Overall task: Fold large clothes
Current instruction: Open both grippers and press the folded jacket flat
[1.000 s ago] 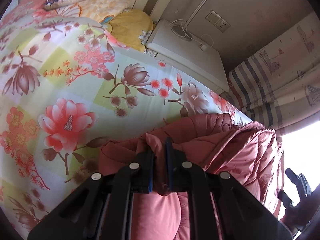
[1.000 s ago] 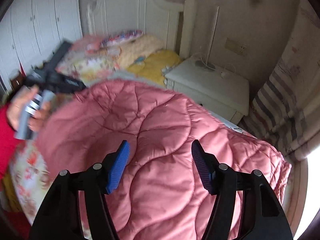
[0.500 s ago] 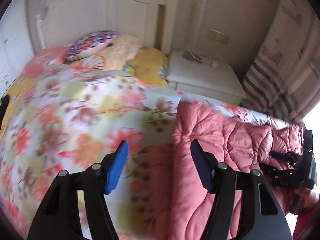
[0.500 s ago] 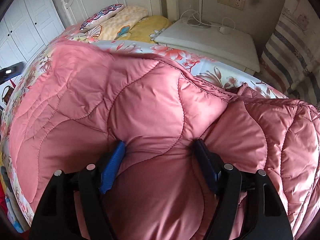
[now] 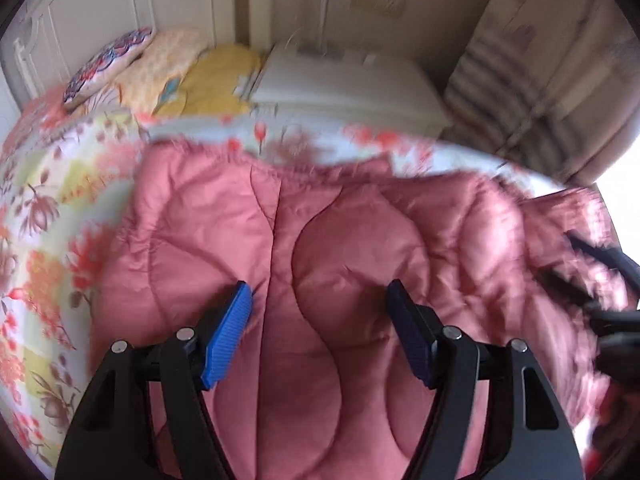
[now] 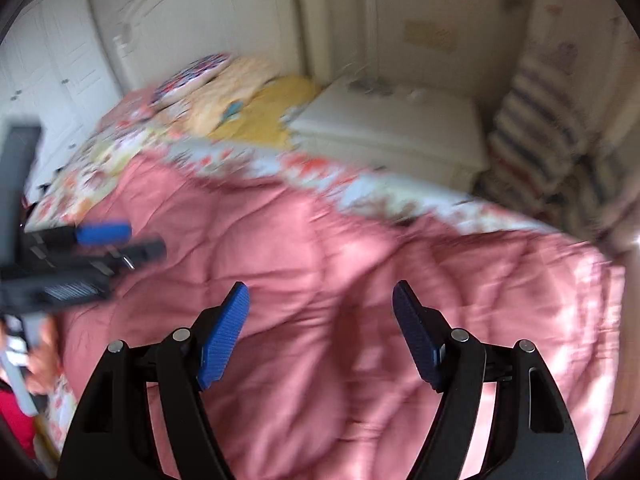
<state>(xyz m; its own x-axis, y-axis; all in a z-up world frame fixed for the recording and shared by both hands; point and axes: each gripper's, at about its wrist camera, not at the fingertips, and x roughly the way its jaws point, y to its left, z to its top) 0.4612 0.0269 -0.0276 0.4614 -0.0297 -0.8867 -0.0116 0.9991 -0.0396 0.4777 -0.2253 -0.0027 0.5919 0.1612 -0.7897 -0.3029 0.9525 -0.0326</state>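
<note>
A pink quilted padded coat (image 5: 344, 248) lies spread on the floral bedspread (image 5: 60, 208); it also fills the right wrist view (image 6: 320, 280). My left gripper (image 5: 320, 300) is open and empty, hovering just above the coat's middle. My right gripper (image 6: 320, 304) is open and empty above the coat. The left gripper also shows at the left edge of the right wrist view (image 6: 116, 242), and the right gripper is a dark blur at the right edge of the left wrist view (image 5: 608, 300). Both views are motion-blurred.
Pillows (image 5: 172, 72) lie at the head of the bed by the white headboard (image 6: 224, 32). A white bedside table (image 5: 344, 80) stands beside the bed, with a striped curtain (image 5: 520, 88) to its right. White wardrobe doors (image 6: 60, 80) are at the left.
My left gripper let go of the coat's edge, opened, and swung over the laid-down coat. My right gripper lifted off the coat and drew back.
</note>
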